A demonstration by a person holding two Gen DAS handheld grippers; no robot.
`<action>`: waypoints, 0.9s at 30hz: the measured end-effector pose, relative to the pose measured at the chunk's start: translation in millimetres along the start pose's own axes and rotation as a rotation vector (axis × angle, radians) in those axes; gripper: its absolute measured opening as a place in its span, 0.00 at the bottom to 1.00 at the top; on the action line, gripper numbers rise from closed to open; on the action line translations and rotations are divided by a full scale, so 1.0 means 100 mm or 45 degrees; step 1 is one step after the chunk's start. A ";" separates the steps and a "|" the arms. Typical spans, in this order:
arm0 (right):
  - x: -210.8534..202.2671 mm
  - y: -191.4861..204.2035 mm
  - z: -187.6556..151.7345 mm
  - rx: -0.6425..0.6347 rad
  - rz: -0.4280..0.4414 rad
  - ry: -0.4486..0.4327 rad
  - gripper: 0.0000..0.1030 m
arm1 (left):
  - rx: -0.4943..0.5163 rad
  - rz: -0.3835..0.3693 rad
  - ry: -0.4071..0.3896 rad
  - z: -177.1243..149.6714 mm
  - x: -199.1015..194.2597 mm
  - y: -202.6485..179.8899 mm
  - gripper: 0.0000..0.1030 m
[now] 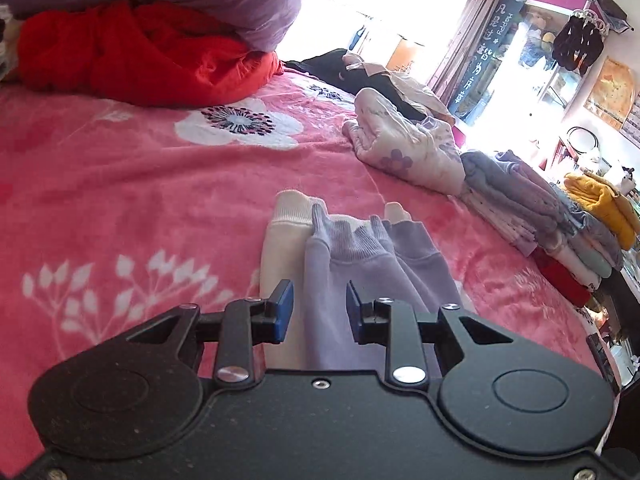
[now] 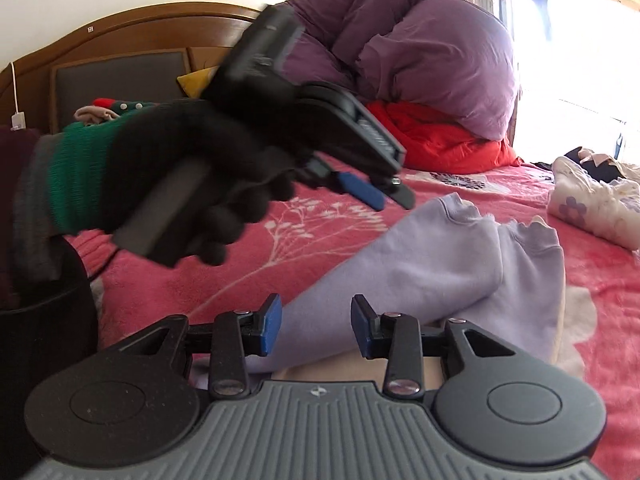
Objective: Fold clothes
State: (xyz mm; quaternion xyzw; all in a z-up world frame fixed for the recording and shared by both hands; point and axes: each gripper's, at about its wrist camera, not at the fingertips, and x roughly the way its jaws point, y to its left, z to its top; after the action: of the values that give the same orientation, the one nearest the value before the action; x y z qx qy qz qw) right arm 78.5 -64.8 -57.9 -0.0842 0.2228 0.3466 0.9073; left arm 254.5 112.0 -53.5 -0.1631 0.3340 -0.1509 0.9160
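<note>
A lilac sweatshirt point(image 1: 360, 264) with cream panels lies on the pink flowered blanket point(image 1: 120, 184), its ribbed cuffs bunched at the far end. My left gripper point(image 1: 319, 314) hovers open just above its near part, and no cloth sits between the blue pads. In the right wrist view the same sweatshirt point(image 2: 440, 264) has its sleeves laid across the body. My right gripper point(image 2: 317, 320) is open over its near edge. A gloved hand point(image 2: 192, 168) holds the left gripper point(image 2: 384, 196) in the air above the blanket point(image 2: 320, 220), left of the sweatshirt.
A red quilt point(image 1: 132, 56) and a purple duvet point(image 2: 432, 60) are heaped at the bed's head by the wooden headboard point(image 2: 120, 36). A white flowered garment point(image 1: 408, 148) and a stack of folded clothes point(image 1: 560, 220) lie along the right edge. A dark garment point(image 1: 332, 64) lies beyond.
</note>
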 end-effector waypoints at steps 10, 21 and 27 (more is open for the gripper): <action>0.21 -0.41 0.08 0.104 -0.036 -0.004 0.46 | 0.174 -0.050 0.054 0.23 0.38 -0.06 0.05; 0.47 -0.57 0.10 0.096 -0.042 0.034 0.46 | 0.006 -0.104 -0.024 0.30 0.57 0.12 0.04; 0.53 -0.63 0.06 0.126 -0.065 0.072 0.46 | -0.027 -0.056 0.082 0.12 0.34 0.17 0.31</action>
State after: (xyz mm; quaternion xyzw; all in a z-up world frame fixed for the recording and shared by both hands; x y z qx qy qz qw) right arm 158.0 -78.7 -77.2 -0.0546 0.2632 0.3092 0.9122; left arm 290.7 116.4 -70.7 -0.1752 0.3613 -0.1724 0.8995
